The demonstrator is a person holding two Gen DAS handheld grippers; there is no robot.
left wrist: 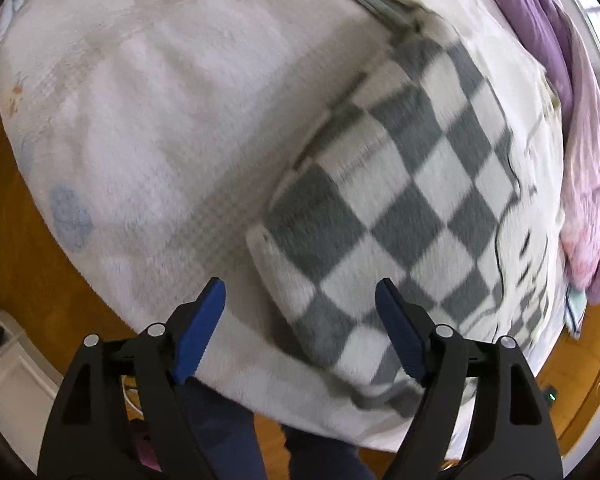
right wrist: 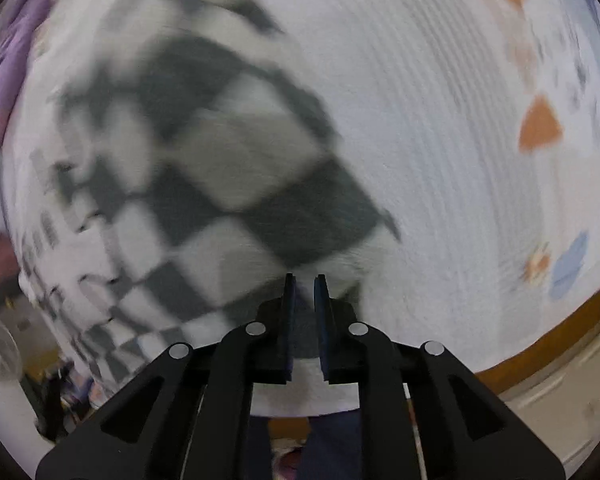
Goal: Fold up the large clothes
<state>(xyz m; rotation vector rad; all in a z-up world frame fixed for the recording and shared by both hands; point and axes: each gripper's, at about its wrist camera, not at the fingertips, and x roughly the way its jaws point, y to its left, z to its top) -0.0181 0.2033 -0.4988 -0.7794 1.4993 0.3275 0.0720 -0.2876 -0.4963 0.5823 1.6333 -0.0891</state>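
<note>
A grey-and-white checkered fleece garment (left wrist: 400,200) lies folded on a white patterned bed sheet (left wrist: 140,120). My left gripper (left wrist: 300,292) is open, its blue pads wide apart above the garment's near corner, holding nothing. In the right wrist view the same checkered garment (right wrist: 220,168) is blurred by motion. My right gripper (right wrist: 303,286) has its jaws nearly closed with a narrow gap, right over the garment's near edge. I cannot tell whether cloth is pinched between the pads.
Purple and pink bedding (left wrist: 560,80) is piled along the far right of the bed. A wooden bed frame (left wrist: 28,216) edges the mattress. A white cabinet (left wrist: 8,380) stands at lower left. The person's dark trousers (left wrist: 228,432) show below the grippers.
</note>
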